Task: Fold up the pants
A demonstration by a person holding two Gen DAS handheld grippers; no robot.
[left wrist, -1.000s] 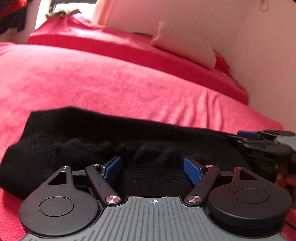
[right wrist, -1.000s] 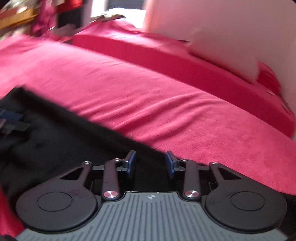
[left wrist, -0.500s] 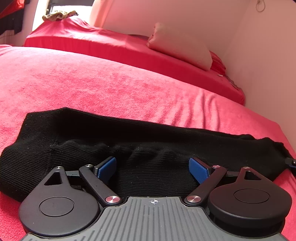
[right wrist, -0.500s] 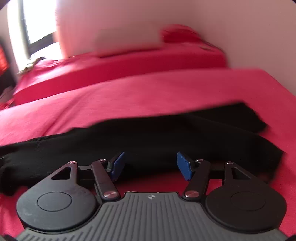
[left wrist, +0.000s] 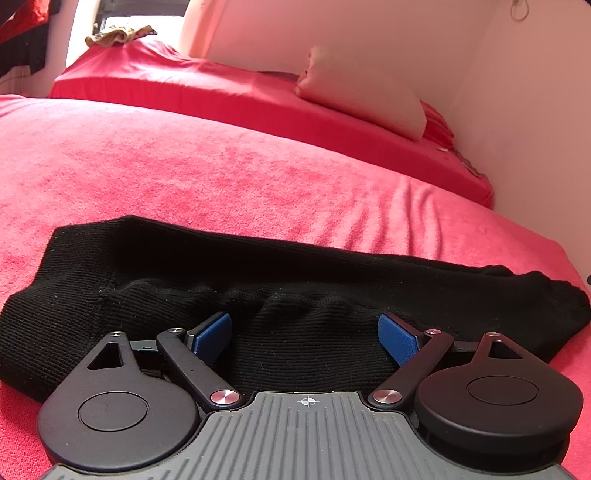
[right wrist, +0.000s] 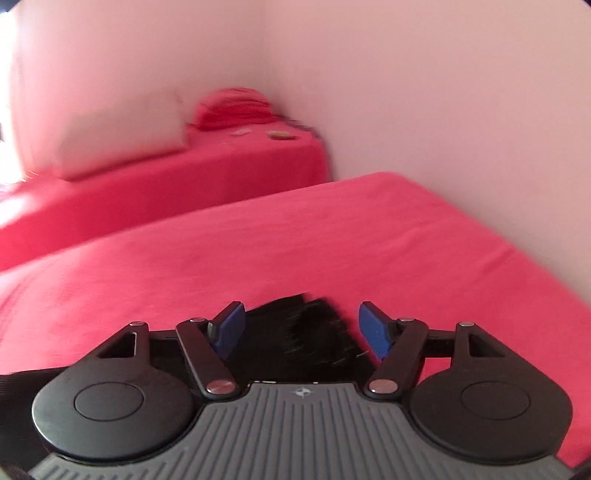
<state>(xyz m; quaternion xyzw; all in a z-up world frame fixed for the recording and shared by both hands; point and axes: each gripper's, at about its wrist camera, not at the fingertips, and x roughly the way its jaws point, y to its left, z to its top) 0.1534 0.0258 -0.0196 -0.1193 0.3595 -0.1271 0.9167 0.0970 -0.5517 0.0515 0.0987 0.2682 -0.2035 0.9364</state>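
Note:
Black ribbed pants (left wrist: 258, 280) lie flat in a long band across a red bed cover (left wrist: 221, 173). My left gripper (left wrist: 304, 338) is open, its blue pads on either side of the near edge of the fabric, holding nothing. In the right wrist view my right gripper (right wrist: 301, 328) is open over one end of the pants (right wrist: 314, 336), which pokes out between the fingers. The rest of the pants is hidden under that gripper. The right wrist view is blurred.
A second red-covered bed (left wrist: 229, 92) stands behind with a pale pillow (left wrist: 362, 96) on it. White walls (right wrist: 424, 92) close the right side and meet at a corner. Crumpled cloth (left wrist: 118, 35) lies at the far left by a window.
My right gripper has swung from the middle of the pants to their right end and opened wider. It has left the left wrist view. My left gripper opened slightly and stayed in place.

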